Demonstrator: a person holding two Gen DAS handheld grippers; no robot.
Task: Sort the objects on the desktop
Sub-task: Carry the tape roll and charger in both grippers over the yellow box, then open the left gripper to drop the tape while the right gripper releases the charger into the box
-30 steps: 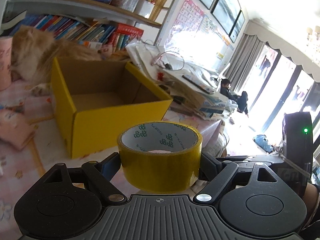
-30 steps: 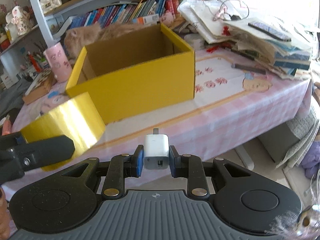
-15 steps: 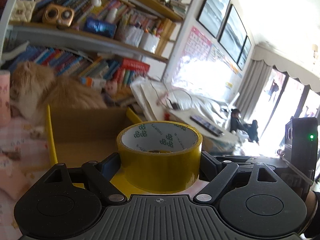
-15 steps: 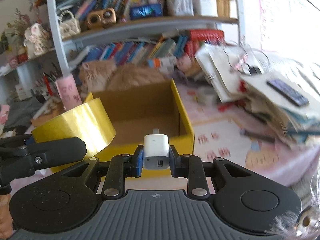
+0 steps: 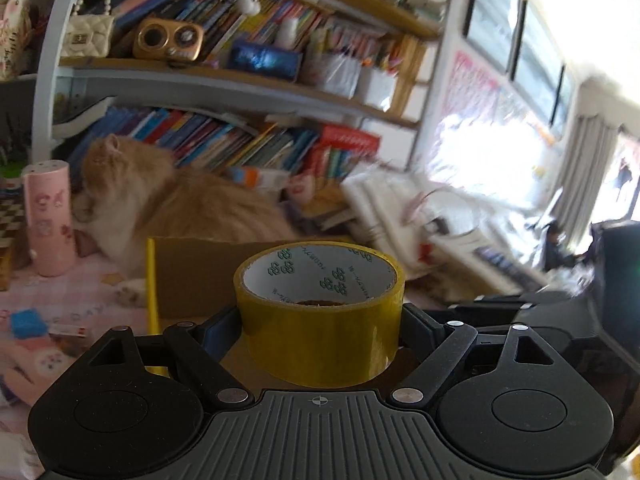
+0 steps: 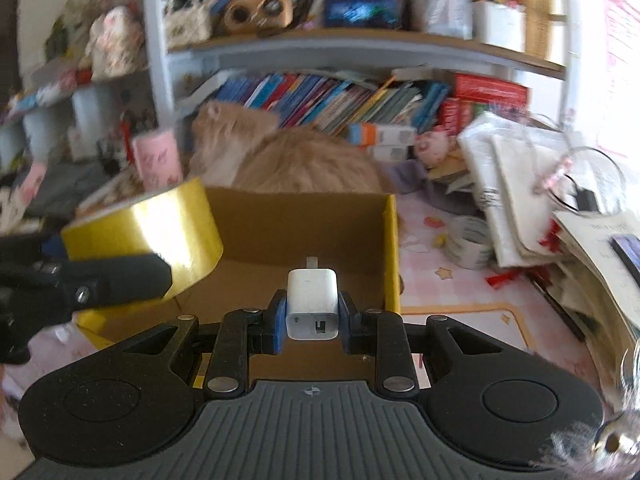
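**Tape and charger both over the box**

One yellow tape roll [image 5: 320, 320] pinched across its width by the left gripper [image 5: 320, 316], fingers spread wide, core hole facing up. One white charger [image 6: 313, 304] clamped tight in the right gripper [image 6: 312, 312], plug prong pointing away. Both above one yellow cardboard box [image 6: 392, 248]; one orange cat [image 6: 296, 160] just behind.

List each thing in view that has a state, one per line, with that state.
Left gripper: shut on the yellow roll of packing tape, held upright.
Right gripper: shut on the small white USB charger cube.
Yellow cardboard box: open-topped, nothing visible inside.
Orange fluffy cat: lying behind the box.
Pink patterned tumbler: upright.
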